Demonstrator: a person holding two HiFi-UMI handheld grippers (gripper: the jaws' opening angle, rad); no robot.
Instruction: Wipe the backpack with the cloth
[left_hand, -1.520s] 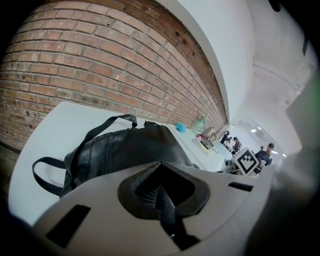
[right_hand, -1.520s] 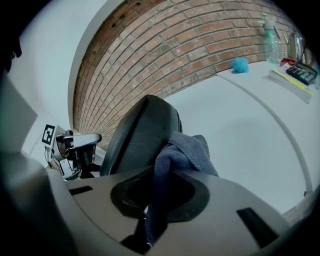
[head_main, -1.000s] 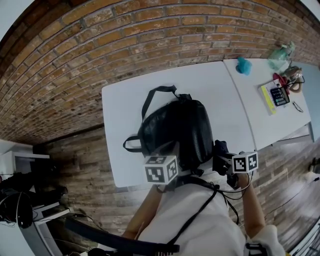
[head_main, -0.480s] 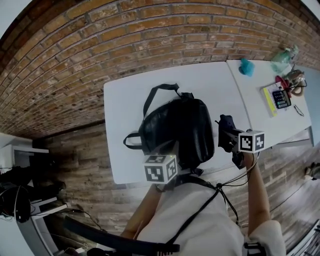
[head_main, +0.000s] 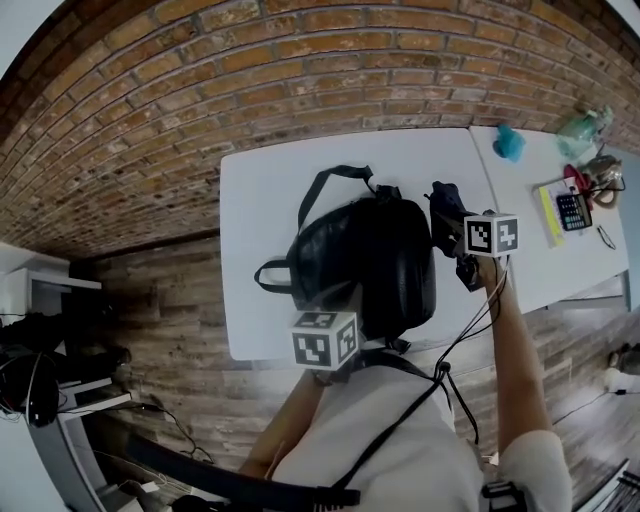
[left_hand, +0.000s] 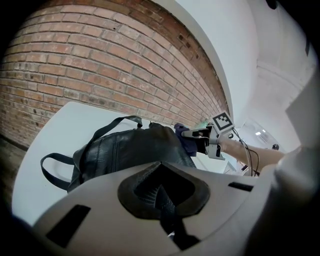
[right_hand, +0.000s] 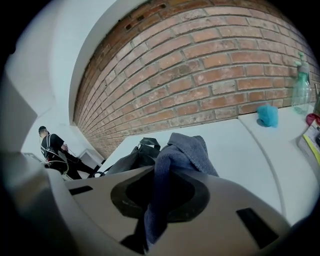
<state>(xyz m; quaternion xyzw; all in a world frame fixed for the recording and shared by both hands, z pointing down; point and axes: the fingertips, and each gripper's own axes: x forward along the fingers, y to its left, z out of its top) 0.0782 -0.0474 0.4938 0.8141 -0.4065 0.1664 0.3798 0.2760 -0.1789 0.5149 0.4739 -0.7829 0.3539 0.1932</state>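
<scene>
A black leather backpack (head_main: 365, 255) lies flat on the white table (head_main: 260, 210), with its handle loop toward the brick wall. My left gripper (head_main: 337, 301) is at the pack's near end, shut on a black strap (left_hand: 161, 195) of the backpack (left_hand: 125, 150). My right gripper (head_main: 447, 208) is at the pack's far right corner, shut on a dark blue-grey cloth (head_main: 441, 194). In the right gripper view the cloth (right_hand: 182, 150) bunches up out of the jaws. Whether it touches the pack I cannot tell.
A second white table (head_main: 530, 260) adjoins on the right, carrying a teal lump (head_main: 510, 142), a spray bottle (head_main: 585, 125) and a calculator (head_main: 575, 210). Wooden floor runs along the near edge. A person (right_hand: 50, 145) stands far off in the right gripper view.
My right gripper has carried the cloth from the table's near edge up along the backpack's right side to its far right corner. The left gripper has kept its hold.
</scene>
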